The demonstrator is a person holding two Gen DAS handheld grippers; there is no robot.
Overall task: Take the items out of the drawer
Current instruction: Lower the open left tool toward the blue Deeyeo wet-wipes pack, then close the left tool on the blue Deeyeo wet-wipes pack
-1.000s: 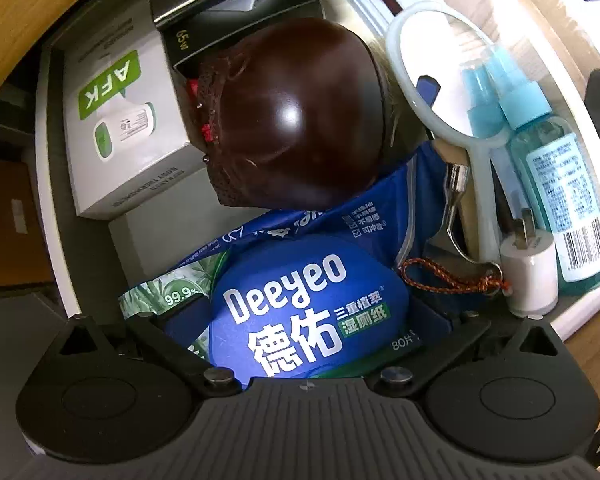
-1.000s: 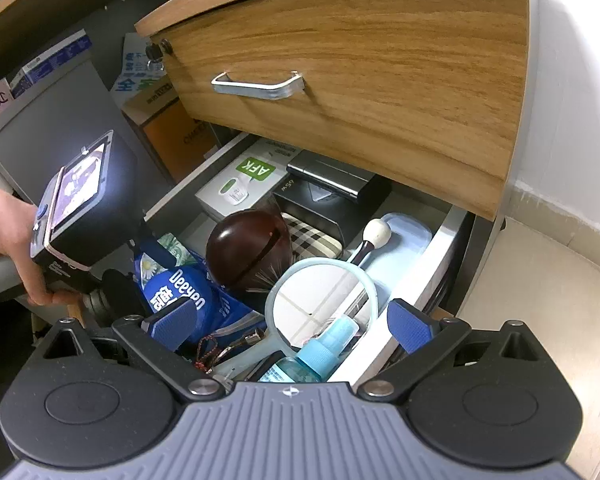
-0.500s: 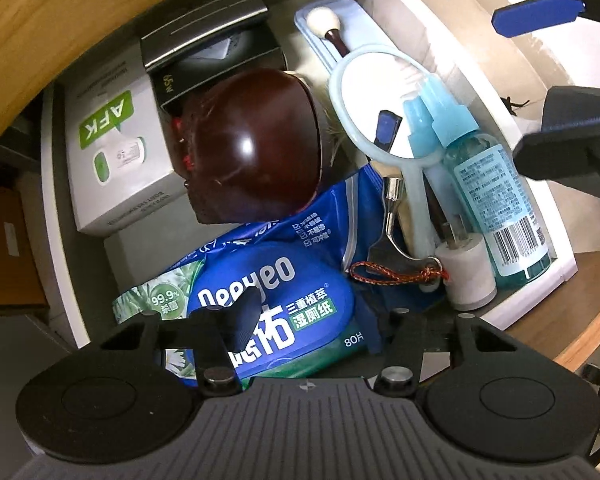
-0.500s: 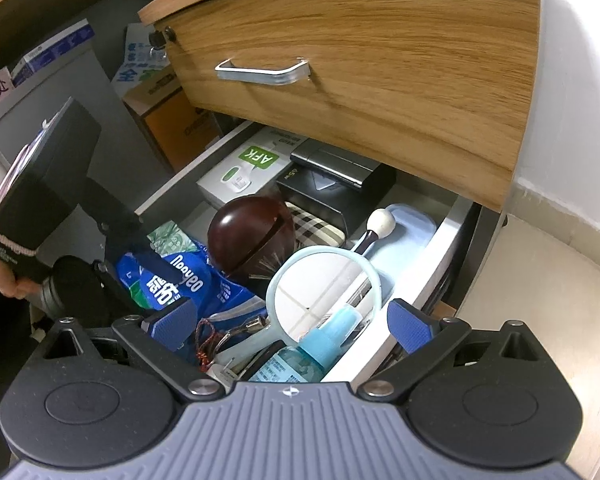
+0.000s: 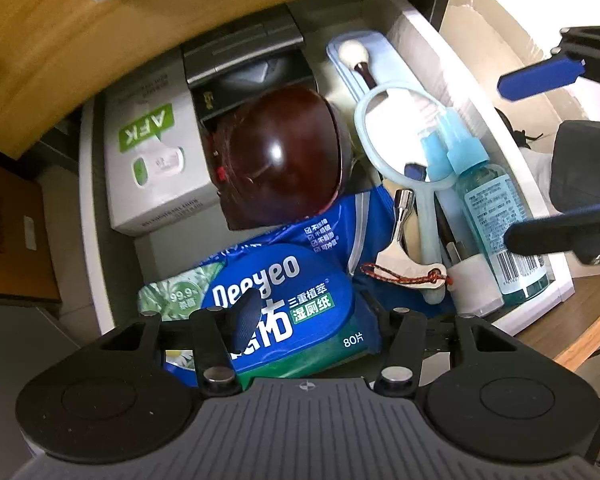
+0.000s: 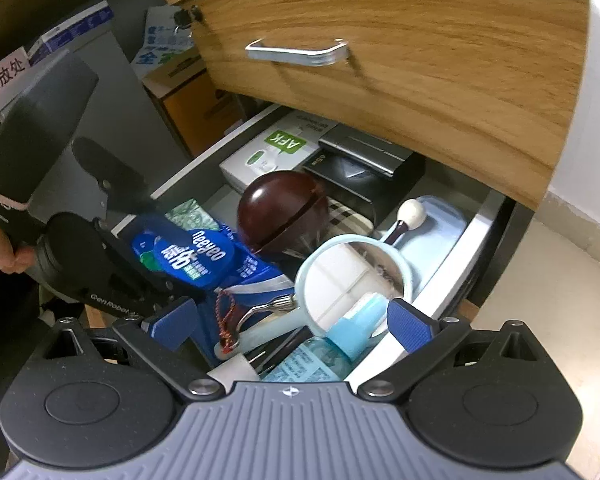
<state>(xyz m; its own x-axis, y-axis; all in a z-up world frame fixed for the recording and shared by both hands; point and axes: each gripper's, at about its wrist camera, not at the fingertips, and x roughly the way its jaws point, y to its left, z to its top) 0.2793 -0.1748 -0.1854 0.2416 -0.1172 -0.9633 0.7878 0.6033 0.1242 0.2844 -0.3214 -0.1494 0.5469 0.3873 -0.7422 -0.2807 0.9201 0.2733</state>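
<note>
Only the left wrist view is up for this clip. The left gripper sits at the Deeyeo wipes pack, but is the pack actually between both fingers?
Observer: Yes. In the right wrist view the left gripper has one finger above and one below the wipes pack, closed onto it.
Operator: Is the right gripper carrying anything?
Observer: No. The right gripper is open and empty, and hovers over the spray bottle.
Operator: Anything hidden by the brown ball?
Observer: A checked cloth pokes out from behind the brown ball.
</note>
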